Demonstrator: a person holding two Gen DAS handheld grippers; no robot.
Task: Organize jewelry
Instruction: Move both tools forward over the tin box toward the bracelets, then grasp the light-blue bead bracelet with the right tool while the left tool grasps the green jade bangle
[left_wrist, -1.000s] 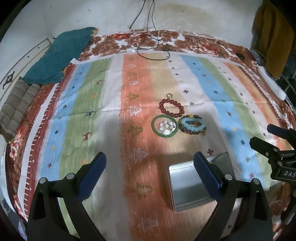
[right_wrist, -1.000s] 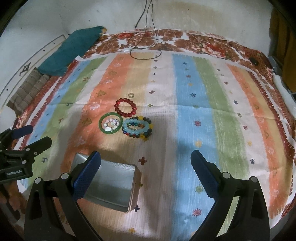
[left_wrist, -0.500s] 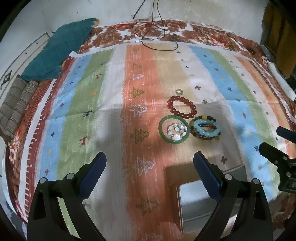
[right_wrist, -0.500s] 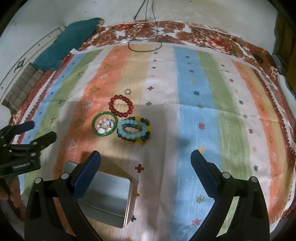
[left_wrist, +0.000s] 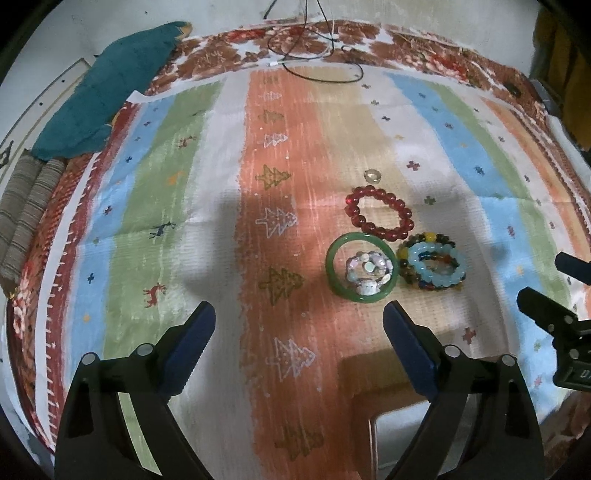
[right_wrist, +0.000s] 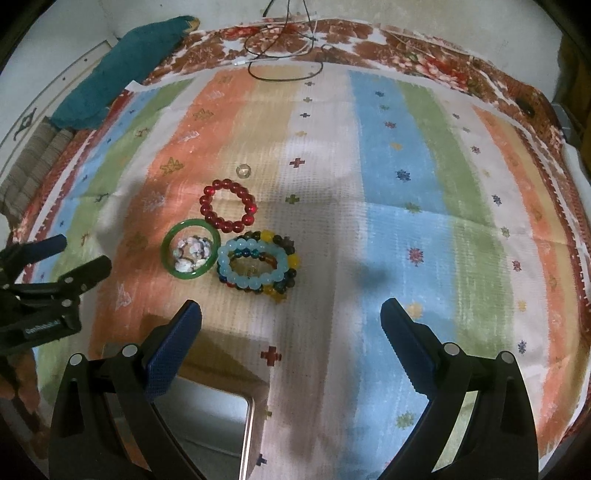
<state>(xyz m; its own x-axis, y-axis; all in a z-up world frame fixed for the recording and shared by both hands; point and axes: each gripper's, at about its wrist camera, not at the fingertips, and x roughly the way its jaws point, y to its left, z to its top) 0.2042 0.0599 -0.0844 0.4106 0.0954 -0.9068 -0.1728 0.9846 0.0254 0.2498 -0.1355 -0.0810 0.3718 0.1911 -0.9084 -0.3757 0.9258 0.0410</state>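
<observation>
Nothing sorted yet: red bracelet (left_wrist: 378, 213), green bangle (left_wrist: 362, 272), bead stack (right_wrist: 257, 265), ring (right_wrist: 244, 170) loose on blanket (right_wrist: 406, 184). Tin (right_wrist: 207, 424) looks empty. My fingers (left_wrist: 299, 347) spread wide, both hands, holding nothing.

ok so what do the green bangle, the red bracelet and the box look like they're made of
Green bangle: one smooth, glossy, slightly translucent ring, so jade or glass; which one is unclear.
Red bracelet: round, clear, dark red beads with bright glints, probably glass or polished stone.
Box: pale grey, dull sheen, thin rim, rounded corner, likely sheet metal.
</observation>
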